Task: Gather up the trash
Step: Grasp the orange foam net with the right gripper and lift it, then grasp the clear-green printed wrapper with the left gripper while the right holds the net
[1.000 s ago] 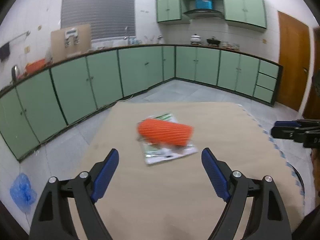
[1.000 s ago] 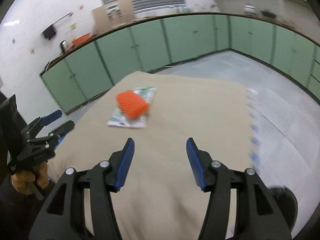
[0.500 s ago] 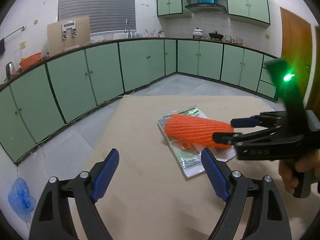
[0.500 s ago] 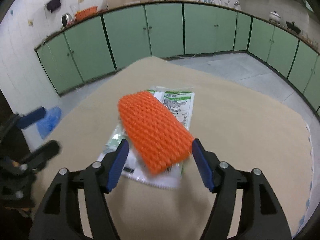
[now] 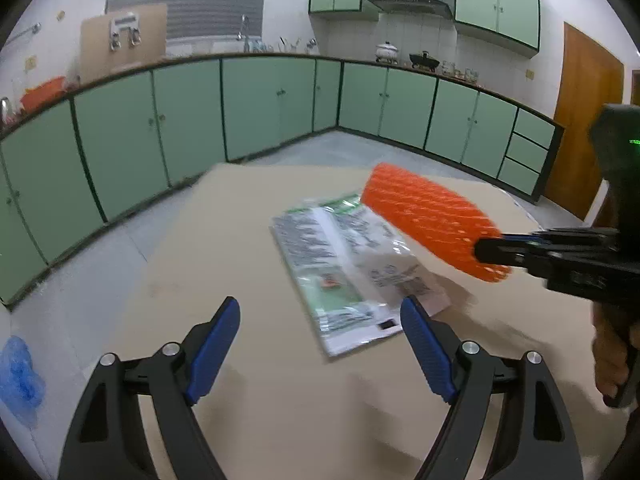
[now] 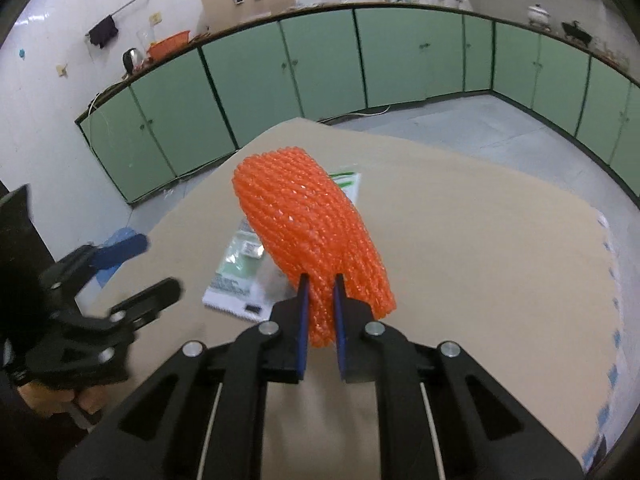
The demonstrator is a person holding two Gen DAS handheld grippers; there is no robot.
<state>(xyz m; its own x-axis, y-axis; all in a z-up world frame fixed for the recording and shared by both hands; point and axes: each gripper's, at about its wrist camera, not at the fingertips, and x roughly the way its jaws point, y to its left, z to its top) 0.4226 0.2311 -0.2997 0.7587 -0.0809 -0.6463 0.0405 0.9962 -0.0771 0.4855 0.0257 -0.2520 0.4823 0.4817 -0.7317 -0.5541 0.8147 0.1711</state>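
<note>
My right gripper (image 6: 319,284) is shut on the near end of an orange foam net sleeve (image 6: 308,224) and holds it lifted above the tan mat (image 6: 480,240). In the left wrist view the sleeve (image 5: 428,216) hangs in the air at the right, pinched by the right gripper (image 5: 480,250). A flat white-and-green plastic package (image 5: 344,268) lies on the mat (image 5: 240,240) under it; it also shows in the right wrist view (image 6: 240,268). My left gripper (image 5: 320,344) is open and empty, just short of the package's near edge, and also shows in the right wrist view (image 6: 132,264).
Green cabinets (image 5: 260,104) run along the far walls. A blue plastic bag (image 5: 18,372) lies on the grey floor at the left. A brown door (image 5: 584,120) stands at the right. The mat's right edge (image 6: 608,264) borders the floor.
My right gripper closed on the orange sleeve and lifted it off the package. The left gripper moved closer to the package and stayed open.
</note>
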